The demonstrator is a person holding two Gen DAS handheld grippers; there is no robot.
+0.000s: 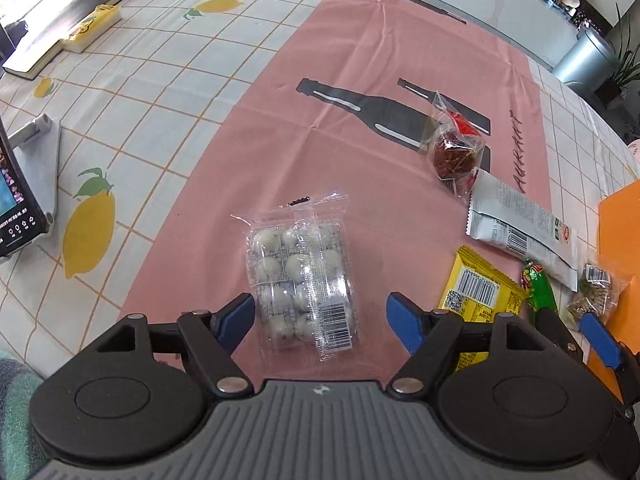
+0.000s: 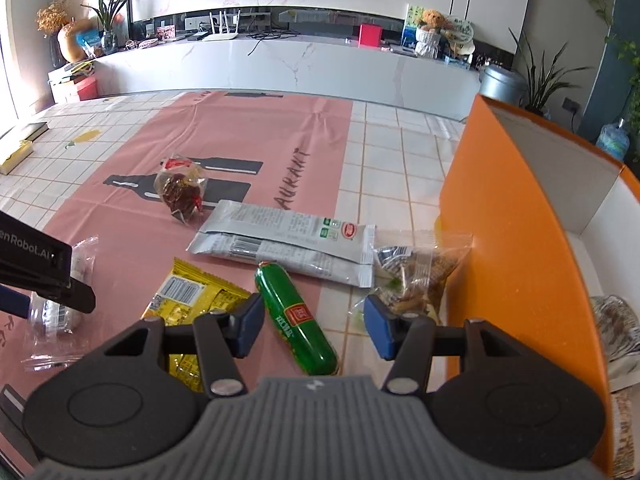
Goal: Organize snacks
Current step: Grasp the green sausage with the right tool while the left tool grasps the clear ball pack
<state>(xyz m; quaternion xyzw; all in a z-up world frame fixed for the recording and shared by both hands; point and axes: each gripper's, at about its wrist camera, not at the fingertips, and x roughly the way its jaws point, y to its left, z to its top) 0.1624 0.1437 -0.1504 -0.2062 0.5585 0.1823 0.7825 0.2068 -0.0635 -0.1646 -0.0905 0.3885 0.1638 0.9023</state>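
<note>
In the left wrist view, a tablet (image 1: 16,208) on a stand is seen at the left edge, on a lemon-print cloth (image 1: 132,120). At centre, on the pink mat (image 1: 320,60), a clear pack of white balls (image 1: 304,280) lies with its lower half between the spread jaws of the left gripper (image 1: 320,318); the blue pads are clear of the wrapper and nothing is grasped. Right of it a brown snack bag (image 1: 454,152), a grey bar (image 1: 520,228), a yellow packet (image 1: 476,296) and a green sausage (image 1: 538,292) are laid out. In the right wrist view, the yellow packet (image 2: 188,296) is seen at lower left; the sausage (image 2: 296,318) lies at centre between the half-open jaws of the right gripper (image 2: 314,326), whose pads are held apart from it, nothing gripped. Beyond it lies the grey bar (image 2: 280,244), and a seed bag (image 2: 416,272) rests against the orange box (image 2: 500,240) at the right.
</note>
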